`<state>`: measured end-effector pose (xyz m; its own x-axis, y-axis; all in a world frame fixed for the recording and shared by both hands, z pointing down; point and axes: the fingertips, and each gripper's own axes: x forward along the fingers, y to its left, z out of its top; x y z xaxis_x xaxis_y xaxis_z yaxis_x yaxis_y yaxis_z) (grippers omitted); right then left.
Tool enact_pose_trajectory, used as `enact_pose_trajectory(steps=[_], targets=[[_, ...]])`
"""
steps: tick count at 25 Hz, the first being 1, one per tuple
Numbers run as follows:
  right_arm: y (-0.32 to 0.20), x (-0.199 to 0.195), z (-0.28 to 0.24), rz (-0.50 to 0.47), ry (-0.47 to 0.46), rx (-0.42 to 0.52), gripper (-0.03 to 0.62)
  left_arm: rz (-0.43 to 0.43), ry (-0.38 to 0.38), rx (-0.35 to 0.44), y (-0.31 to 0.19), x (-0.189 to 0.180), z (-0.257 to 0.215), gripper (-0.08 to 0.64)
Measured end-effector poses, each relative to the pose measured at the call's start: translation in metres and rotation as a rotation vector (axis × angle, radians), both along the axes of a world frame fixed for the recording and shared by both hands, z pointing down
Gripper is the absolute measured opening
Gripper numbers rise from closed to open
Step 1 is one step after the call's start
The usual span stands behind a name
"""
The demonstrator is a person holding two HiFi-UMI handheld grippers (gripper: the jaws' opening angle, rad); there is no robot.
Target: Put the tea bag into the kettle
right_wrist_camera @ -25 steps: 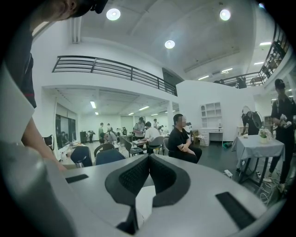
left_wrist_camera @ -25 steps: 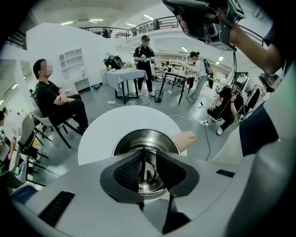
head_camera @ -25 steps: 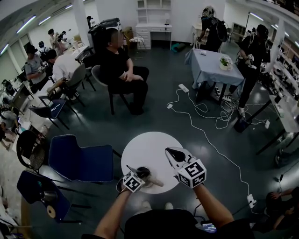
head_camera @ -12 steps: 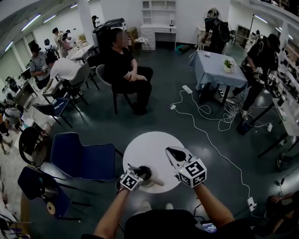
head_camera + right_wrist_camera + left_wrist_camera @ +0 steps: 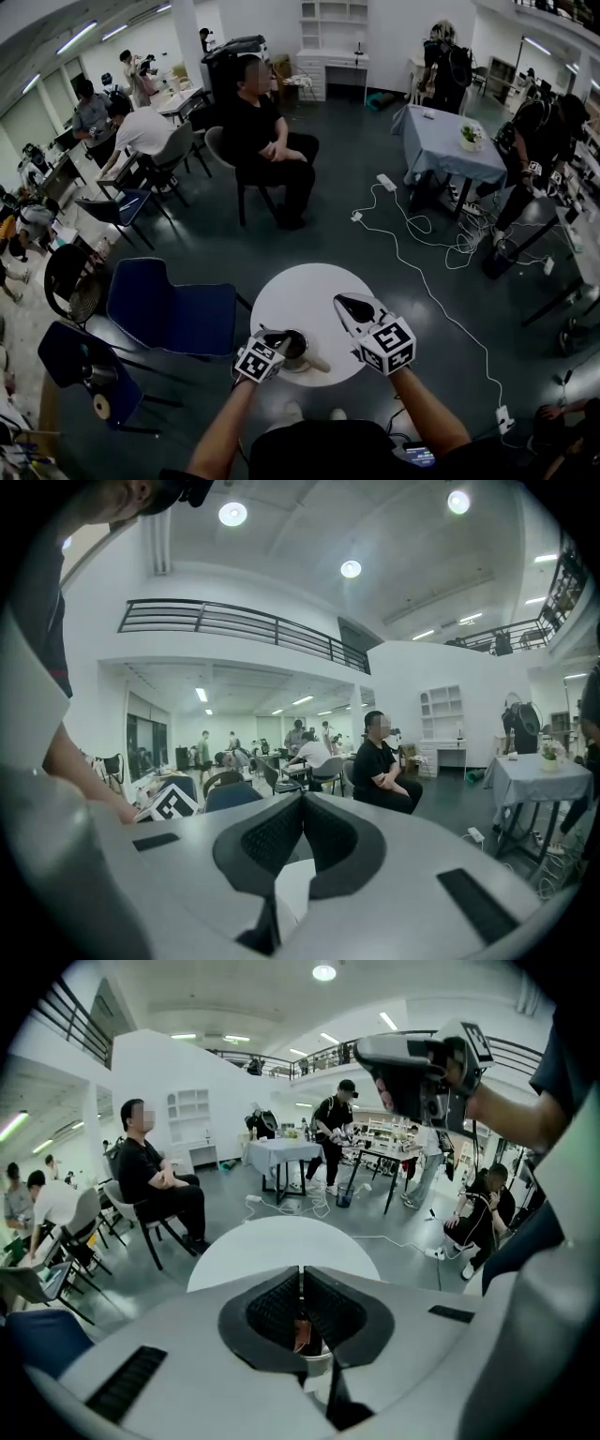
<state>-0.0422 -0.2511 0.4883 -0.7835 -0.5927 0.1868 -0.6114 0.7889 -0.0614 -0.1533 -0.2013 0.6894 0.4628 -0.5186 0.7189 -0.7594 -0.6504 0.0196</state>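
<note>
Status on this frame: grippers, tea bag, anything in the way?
Left gripper shut on tea bag, hanging it over the kettle. Right gripper shut, empty, raised above the table. Nothing blocking the kettle mouth.

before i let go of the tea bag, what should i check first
1. Left gripper shut on the tea bag: ok.
2. Tea bag hanging over the kettle mouth: ok.
3. Tea bag already below the rim: cannot tell.
4. Kettle upright on the table: ok.
5. Right gripper shut, empty, and off to the side of the kettle: ok.
</note>
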Motion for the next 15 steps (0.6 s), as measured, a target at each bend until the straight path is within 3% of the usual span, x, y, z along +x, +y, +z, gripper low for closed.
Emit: enact_pose_trajectory(steps=[4,8,15], targets=[[0.003,-0.002,-0.001,-0.023,-0.005,0.002,0.018,-0.028,0.064,0.112,-0.007,0.005,-0.031,0.02],[0.009,0.0,-0.001,-0.049,-0.005,0.002,0.018,-0.074,0.09,0.163,-0.007,0.008,-0.059,0.017],[0.023,0.003,-0.003,-0.098,0.009,0.016,0.018,-0.178,0.212,0.294,-0.002,0.011,-0.112,0.015]])
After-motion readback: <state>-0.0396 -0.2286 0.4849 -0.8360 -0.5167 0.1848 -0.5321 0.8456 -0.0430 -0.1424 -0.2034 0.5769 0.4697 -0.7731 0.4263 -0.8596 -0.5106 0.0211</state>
